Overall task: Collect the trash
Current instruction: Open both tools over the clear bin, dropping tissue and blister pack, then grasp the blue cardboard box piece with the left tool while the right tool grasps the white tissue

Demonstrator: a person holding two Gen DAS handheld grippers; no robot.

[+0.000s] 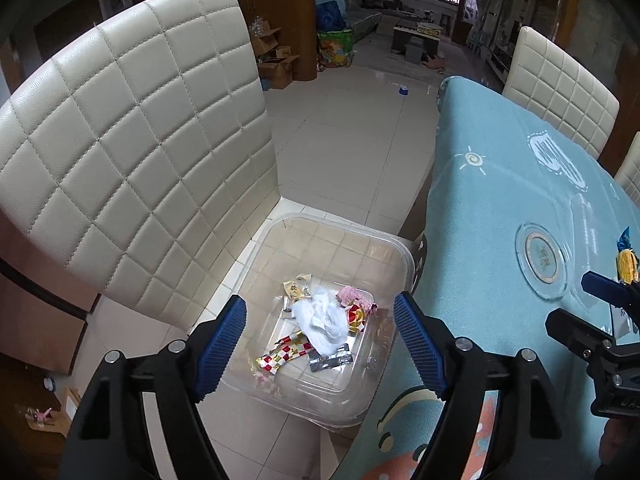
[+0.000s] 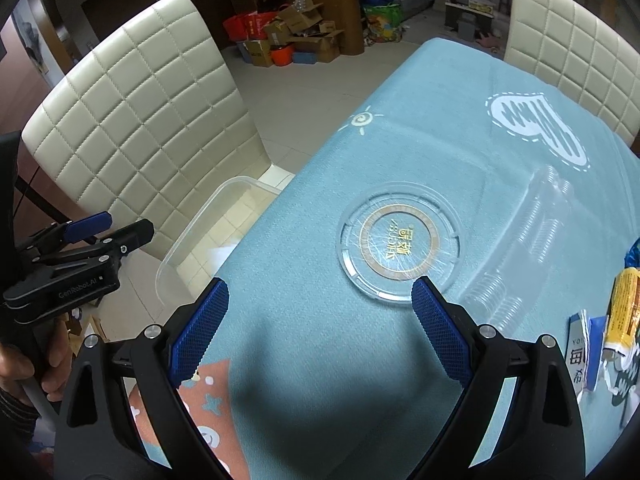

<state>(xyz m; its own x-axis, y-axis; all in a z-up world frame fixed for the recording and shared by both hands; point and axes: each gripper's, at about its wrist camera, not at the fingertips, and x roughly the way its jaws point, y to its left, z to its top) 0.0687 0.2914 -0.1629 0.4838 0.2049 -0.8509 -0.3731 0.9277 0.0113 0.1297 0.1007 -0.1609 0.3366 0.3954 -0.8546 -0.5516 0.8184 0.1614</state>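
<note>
Left wrist view. The left gripper points steeply down over a clear plastic bin that sits on the seat of a cream quilted chair, just beside the table edge. Its jaws stand wide apart and hold nothing; the blue pads touch no object. Collected trash lies on the bin floor between the pads as seen from above: a crumpled white tissue, a red-and-white checked wrapper, a pink wrapper, a yellowish wrapper and a small grey packet. To the right, a blue tablecloth carries a round clear lid, and the right gripper shows at the frame edge near a yellow wrapper.

Right wrist view. At far left a hand grips the handle of the left gripper, which is held over the bin; the bin contents are hidden here. The right gripper tilts down over the tablecloth, jaws wide and empty, with the far pad tip just beside the lid. Only this view shows clearly a clear ridged tray right of the lid, and uncollected trash at the right edge: a yellow wrapper and a torn white-and-blue packet.
</note>
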